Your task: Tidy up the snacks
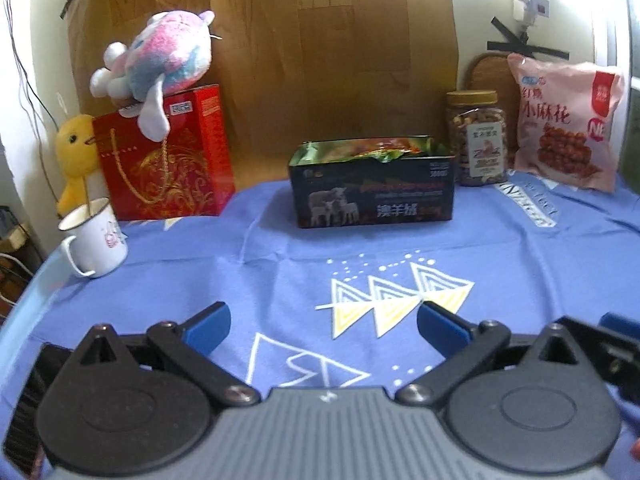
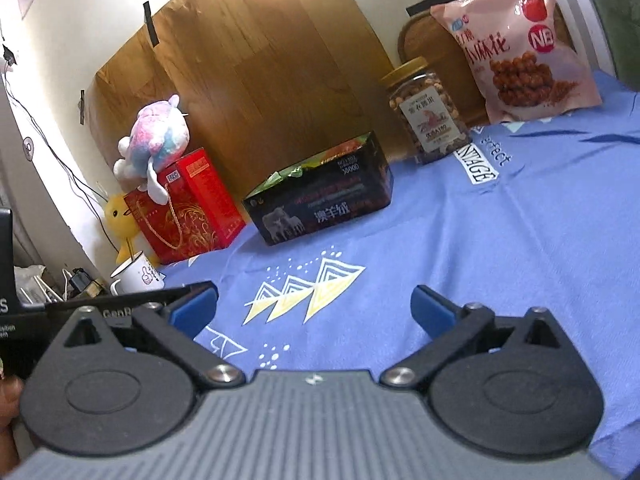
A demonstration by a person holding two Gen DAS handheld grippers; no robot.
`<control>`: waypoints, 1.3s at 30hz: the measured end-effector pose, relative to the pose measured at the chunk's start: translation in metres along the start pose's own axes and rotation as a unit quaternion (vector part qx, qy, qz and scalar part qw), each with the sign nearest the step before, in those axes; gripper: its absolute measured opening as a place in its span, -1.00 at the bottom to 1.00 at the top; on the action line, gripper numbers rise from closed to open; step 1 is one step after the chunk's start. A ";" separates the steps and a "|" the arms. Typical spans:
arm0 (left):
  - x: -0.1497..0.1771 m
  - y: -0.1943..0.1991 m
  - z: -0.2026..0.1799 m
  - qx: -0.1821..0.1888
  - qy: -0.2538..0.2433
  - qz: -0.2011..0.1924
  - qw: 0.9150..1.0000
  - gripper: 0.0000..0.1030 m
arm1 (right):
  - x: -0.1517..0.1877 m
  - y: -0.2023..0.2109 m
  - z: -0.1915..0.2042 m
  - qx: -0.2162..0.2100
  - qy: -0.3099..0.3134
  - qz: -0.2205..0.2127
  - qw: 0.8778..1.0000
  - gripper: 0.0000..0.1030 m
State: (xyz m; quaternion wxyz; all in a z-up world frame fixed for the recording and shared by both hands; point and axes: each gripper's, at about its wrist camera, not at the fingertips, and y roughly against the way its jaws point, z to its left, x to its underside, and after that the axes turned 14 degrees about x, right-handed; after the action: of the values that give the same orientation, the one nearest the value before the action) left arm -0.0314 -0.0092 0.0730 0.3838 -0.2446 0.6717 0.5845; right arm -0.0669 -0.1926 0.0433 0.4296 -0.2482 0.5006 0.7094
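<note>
Left wrist view: left gripper (image 1: 323,326) has its fingers spread wide w/ nothing between them, low over the blue cloth (image 1: 400,248). Right gripper (image 2: 314,310) is spread and empty too. Snacks sit along the tabletop's back edge: dark box (image 1: 374,192) mid, nut jar (image 1: 478,138) just beside it, pink bag (image 1: 564,122) at the back right corner.

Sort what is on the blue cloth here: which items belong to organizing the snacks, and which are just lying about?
Part of the job:
dark box with snack packets inside
jar of nuts
pink snack bag
left gripper and right gripper, both open and empty

Just lying about:
red gift bag
pastel plush toy on top of it
yellow plush chick
white mug
</note>
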 end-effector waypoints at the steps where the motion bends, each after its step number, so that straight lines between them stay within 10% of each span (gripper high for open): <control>1: 0.001 0.000 -0.001 -0.007 -0.006 0.001 1.000 1.00 | 0.001 0.001 0.001 0.003 0.003 -0.002 1.000 1.00; 18: 0.012 -0.006 0.001 -0.074 -0.046 0.006 0.996 1.00 | 0.006 -0.003 0.006 -0.001 0.005 0.014 1.000 1.00; 39: 0.018 -0.018 0.009 -0.059 -0.036 0.030 0.997 1.00 | 0.007 -0.005 0.005 -0.002 0.005 0.019 1.000 1.00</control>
State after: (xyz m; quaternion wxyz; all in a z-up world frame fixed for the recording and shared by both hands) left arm -0.0264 -0.0015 0.0475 0.3745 -0.2256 0.6290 0.6429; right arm -0.0654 -0.1847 0.0377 0.4125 -0.2433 0.5061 0.7173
